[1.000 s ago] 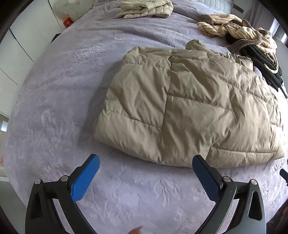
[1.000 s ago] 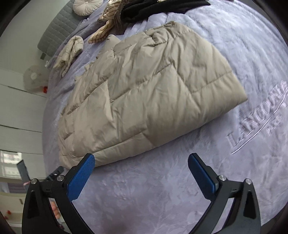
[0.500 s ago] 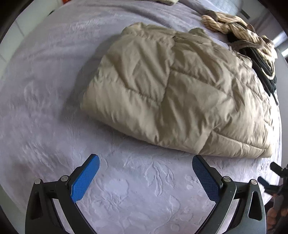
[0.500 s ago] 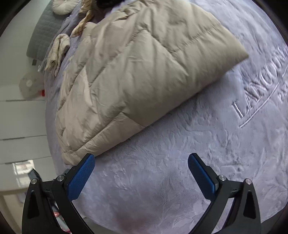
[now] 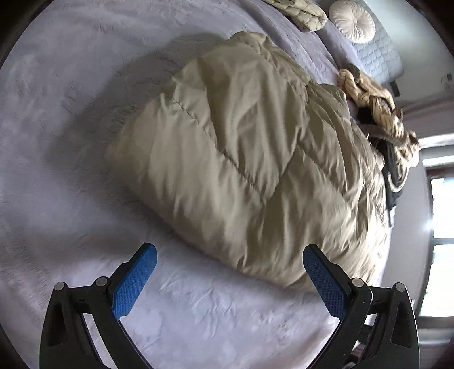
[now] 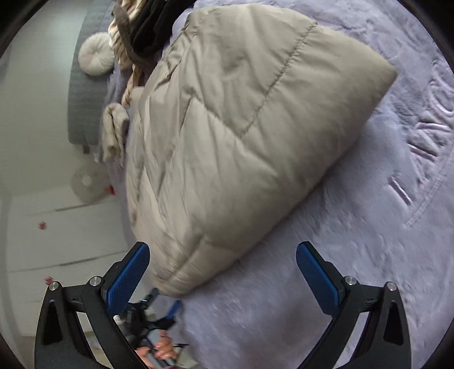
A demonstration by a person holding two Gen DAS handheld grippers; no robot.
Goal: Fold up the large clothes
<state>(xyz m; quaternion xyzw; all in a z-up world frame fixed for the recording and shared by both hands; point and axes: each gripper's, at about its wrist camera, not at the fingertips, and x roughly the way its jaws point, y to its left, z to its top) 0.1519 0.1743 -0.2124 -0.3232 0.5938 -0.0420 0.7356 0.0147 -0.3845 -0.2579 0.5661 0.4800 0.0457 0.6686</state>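
A beige quilted puffer coat (image 5: 249,159) lies folded on a lavender bedspread (image 5: 56,142). It also fills the middle of the right wrist view (image 6: 241,127). My left gripper (image 5: 229,272) is open and empty, its blue pads just short of the coat's near edge. My right gripper (image 6: 222,266) is open and empty, with the coat's near corner reaching between its fingers. The other gripper and a hand show low in the right wrist view (image 6: 159,335).
A striped tan garment (image 5: 377,102) and a dark garment (image 5: 394,176) lie piled beyond the coat. A folded cream garment (image 5: 298,11) and a round white cushion (image 5: 351,20) lie near the grey headboard (image 5: 380,56). White cabinets (image 6: 56,241) stand beside the bed.
Both grippers have moved closer to the coat and tilted. The coat now looms larger and its near edge reaches the fingertips. Both stay open.
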